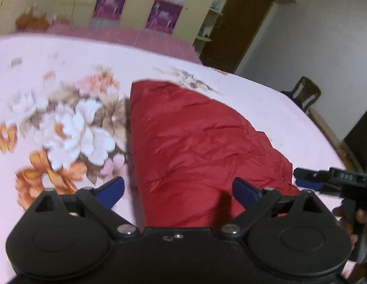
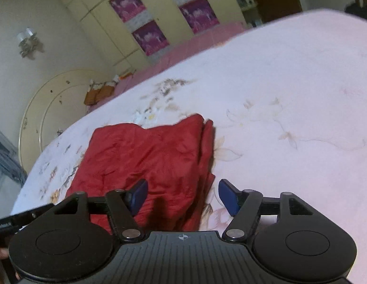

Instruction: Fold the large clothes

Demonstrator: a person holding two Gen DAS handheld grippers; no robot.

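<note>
A red garment [image 1: 195, 142] lies folded into a thick, layered rectangle on the pink floral bedsheet [image 1: 65, 75]. It also shows in the right wrist view [image 2: 150, 156], with stacked layers along its right edge. My left gripper [image 1: 178, 189] is open and empty, hovering over the garment's near end. My right gripper [image 2: 183, 195] is open and empty, above the garment's near right corner. The right gripper also shows at the right edge of the left wrist view [image 1: 325, 179], beside the garment.
The bedsheet [image 2: 290, 82] spreads wide to the right of the garment. A yellow wardrobe [image 1: 136, 4] with purple panels stands behind the bed. A wooden chair [image 1: 304, 94] stands past the bed's far right edge. A round headboard [image 2: 48, 108] is at the left.
</note>
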